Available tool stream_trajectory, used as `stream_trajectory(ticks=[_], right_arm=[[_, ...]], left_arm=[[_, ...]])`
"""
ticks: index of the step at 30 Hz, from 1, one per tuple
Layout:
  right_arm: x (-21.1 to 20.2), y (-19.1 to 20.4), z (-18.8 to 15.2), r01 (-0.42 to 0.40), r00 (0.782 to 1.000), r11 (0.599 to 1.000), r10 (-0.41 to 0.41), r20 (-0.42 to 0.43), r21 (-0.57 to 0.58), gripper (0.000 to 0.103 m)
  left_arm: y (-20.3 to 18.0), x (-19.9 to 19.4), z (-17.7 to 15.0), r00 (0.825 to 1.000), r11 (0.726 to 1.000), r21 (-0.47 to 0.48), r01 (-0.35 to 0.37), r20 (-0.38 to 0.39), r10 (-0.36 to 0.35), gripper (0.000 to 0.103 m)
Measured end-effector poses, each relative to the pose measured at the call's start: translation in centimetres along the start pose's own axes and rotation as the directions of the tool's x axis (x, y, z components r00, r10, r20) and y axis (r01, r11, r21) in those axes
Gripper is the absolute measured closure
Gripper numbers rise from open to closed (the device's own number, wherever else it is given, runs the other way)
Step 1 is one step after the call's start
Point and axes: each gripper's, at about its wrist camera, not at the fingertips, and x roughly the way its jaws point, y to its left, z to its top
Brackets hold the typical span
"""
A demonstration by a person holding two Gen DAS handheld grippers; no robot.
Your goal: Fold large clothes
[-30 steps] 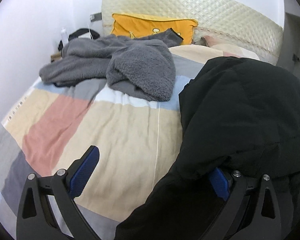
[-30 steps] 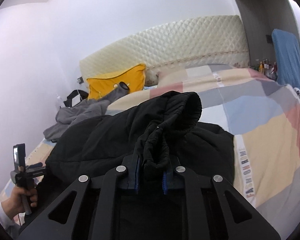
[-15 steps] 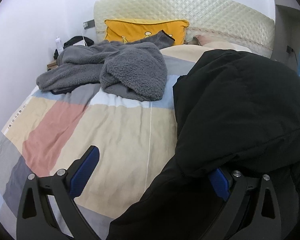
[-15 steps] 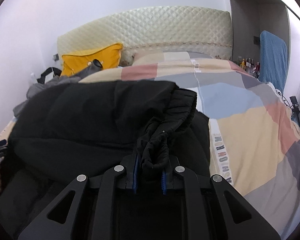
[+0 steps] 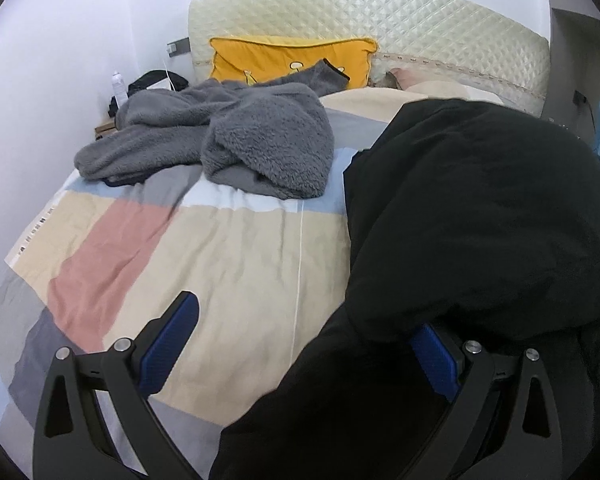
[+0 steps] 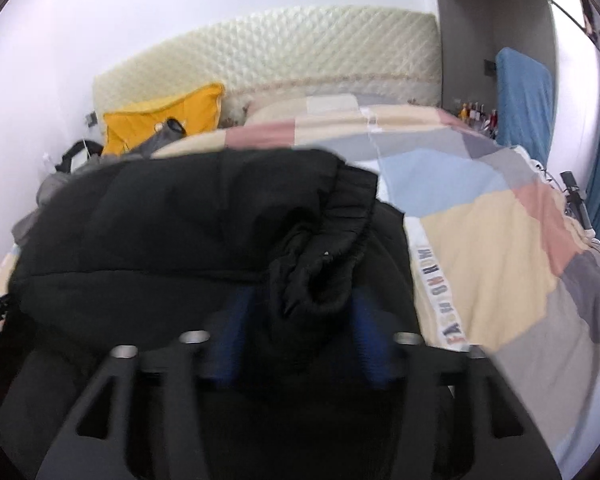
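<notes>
A large black padded jacket (image 5: 480, 208) lies folded over on the patchwork bed cover (image 5: 228, 264). My left gripper (image 5: 300, 344) is open; its left finger is over the cover and its right finger is partly under the jacket's edge. In the right wrist view the jacket (image 6: 172, 232) fills the middle. My right gripper (image 6: 300, 320) has its jaws spread apart, blurred, with the jacket's ribbed black cuff (image 6: 332, 240) lying loose between them.
A grey fleece garment (image 5: 236, 140) lies crumpled at the far left of the bed, before a yellow pillow (image 5: 288, 56) and a quilted cream headboard (image 5: 380, 24). A blue cloth (image 6: 520, 100) hangs at the right. White wall runs along the left.
My right gripper, which was shut on the black cuff, has opened and let it go. The jacket has come down flatter on the bed. My left gripper has barely moved.
</notes>
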Motion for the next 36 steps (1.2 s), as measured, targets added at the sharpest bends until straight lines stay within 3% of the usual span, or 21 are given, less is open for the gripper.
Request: stream_trajectory(ticks=[1,7,14,23,29,33,36], right_arm=[[-1.0,0.1,-0.2,-0.004,1.0,1.0,0.004,0.016,0.004,0.03],[-7.0,1.3,-0.5,-0.05,0.997,0.999,0.05,0.05,0.007,0.03],[-15.7,2.1,1.4,-0.107,0.98,0.993,0.099,0.172,0.04,0.03],[-27.1,3.9,5.1,-0.113,0.958,0.992,0.126,0.256,-0.065,0.03],[-32.0,2.7,5.9,-0.137,0.963,0.987,0.153,0.223,-0.085,0.03],[-33.7,1.1,5.5,-0.142,0.977,0.986,0.154,0.149,-0.088,0.03],[-35.0,-0.2,5.2,-0.225,0.971,0.968,0.232,0.054,-0.11,0.03]], left_arm=[[0.0,-0.5,0.0,1.0,1.0,-0.006,0.005,-0.002,-0.005,0.003],[0.3,-5.1,-0.3,0.997,0.996,-0.053,0.072,0.022,-0.071,0.003],[1.3,-12.6,0.4,0.989,0.996,-0.008,0.092,0.114,-0.091,0.003],[8.4,-23.2,4.1,0.972,0.978,-0.101,0.183,0.168,-0.165,0.003],[12.5,-29.1,6.0,0.963,0.976,-0.104,0.191,0.211,-0.166,0.003],[14.8,-31.9,6.0,0.97,0.977,-0.093,0.191,0.168,-0.174,0.003],[16.4,-32.7,5.3,0.974,0.978,-0.082,0.194,0.133,-0.182,0.003]])
